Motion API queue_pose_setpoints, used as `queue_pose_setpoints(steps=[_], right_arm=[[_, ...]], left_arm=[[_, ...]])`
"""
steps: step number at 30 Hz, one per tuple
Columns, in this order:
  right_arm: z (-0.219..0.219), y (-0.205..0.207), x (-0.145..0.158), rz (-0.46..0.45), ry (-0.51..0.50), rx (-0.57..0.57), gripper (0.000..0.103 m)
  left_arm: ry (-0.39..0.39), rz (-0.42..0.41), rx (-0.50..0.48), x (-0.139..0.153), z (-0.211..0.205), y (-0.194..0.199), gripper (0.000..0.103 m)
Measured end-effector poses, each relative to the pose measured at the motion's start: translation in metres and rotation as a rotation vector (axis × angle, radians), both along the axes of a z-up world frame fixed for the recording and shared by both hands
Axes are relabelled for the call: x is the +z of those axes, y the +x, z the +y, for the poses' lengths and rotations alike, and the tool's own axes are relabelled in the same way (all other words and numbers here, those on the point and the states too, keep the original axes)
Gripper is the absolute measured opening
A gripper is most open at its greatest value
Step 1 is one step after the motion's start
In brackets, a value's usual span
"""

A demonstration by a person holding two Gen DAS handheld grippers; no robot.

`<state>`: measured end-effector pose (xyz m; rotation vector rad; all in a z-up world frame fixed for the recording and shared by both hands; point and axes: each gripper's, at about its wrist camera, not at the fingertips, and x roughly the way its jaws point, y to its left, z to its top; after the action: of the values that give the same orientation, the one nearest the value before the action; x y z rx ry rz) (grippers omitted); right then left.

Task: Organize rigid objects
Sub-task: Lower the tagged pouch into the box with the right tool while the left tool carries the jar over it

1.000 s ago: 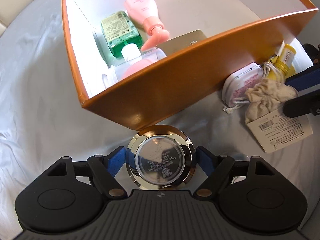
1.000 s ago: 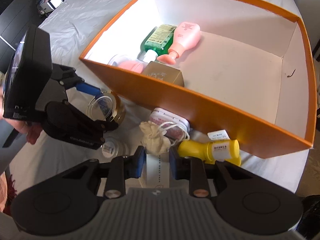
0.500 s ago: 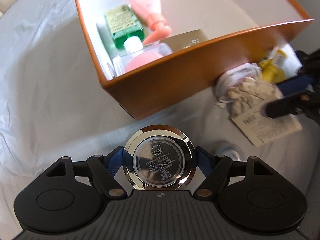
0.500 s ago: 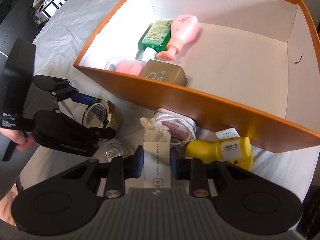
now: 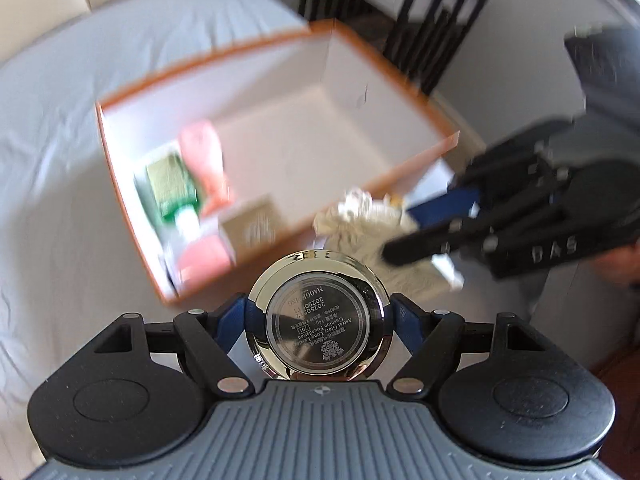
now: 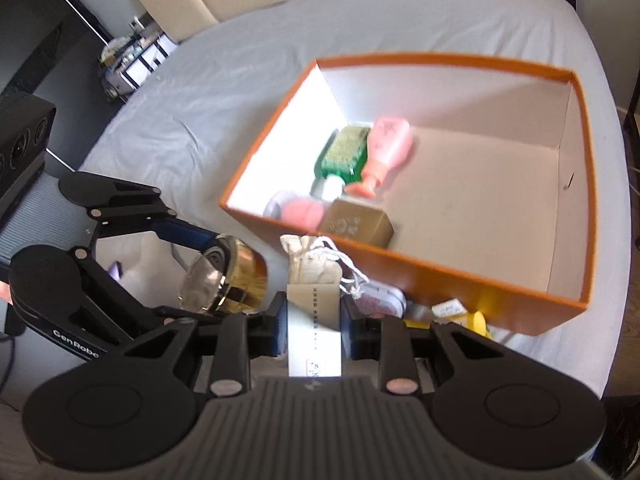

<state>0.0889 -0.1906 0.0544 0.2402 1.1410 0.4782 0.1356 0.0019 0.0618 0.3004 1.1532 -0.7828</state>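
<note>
A round gold compact (image 5: 320, 332) with a mirrored underside sits pinched between the blue pads of my left gripper (image 5: 322, 308), lifted off the bed. From the right wrist view the same compact (image 6: 236, 276) hangs in the left gripper (image 6: 216, 276), left of the box. My right gripper (image 6: 314, 312) is shut on a white card (image 6: 314, 336) with a beige drawstring pouch (image 6: 310, 266) tied to it, held just before the orange box (image 6: 440, 276). In the left wrist view the pouch (image 5: 360, 216) dangles from the right gripper (image 5: 436, 224) near the box (image 5: 320, 140).
Inside the box lie a green bottle (image 6: 346, 156), a pink bottle (image 6: 388, 148), a gold carton (image 6: 356, 224) and a pink-filled jar (image 6: 300, 210). A white tin (image 6: 378, 300) and a yellow bottle (image 6: 476, 320) rest on the grey sheet (image 6: 200, 100) against the box front.
Both grippers have risen with their loads. The compact has left the sheet, and the card with its pouch has come up off the bed beside the tin. The box looks farther below.
</note>
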Motion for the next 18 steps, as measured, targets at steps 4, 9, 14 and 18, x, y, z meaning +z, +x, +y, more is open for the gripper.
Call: queue_pose_setpoints(steps=[4,9,14,18], right_arm=[[-0.016,0.014,0.030,-0.058,0.005,-0.034,0.026],[-0.028,0.053,0.053,-0.112,-0.075,-0.094,0.026],[-0.039,0.105,0.022,-0.028,-0.044,-0.198,0.026],[-0.047,0.135,-0.025,0.109,-0.011,-0.238,0.027]], left_arm=[[-0.014,-0.106,0.087,0.026,-0.005,0.012,0.088],[0.033,-0.190,0.212,0.029,-0.020,0.039,0.088],[0.107,-0.210,0.252,0.010,-0.030,0.058,0.088],[0.129,-0.165,0.254,-0.008,-0.035,0.072,0.088]])
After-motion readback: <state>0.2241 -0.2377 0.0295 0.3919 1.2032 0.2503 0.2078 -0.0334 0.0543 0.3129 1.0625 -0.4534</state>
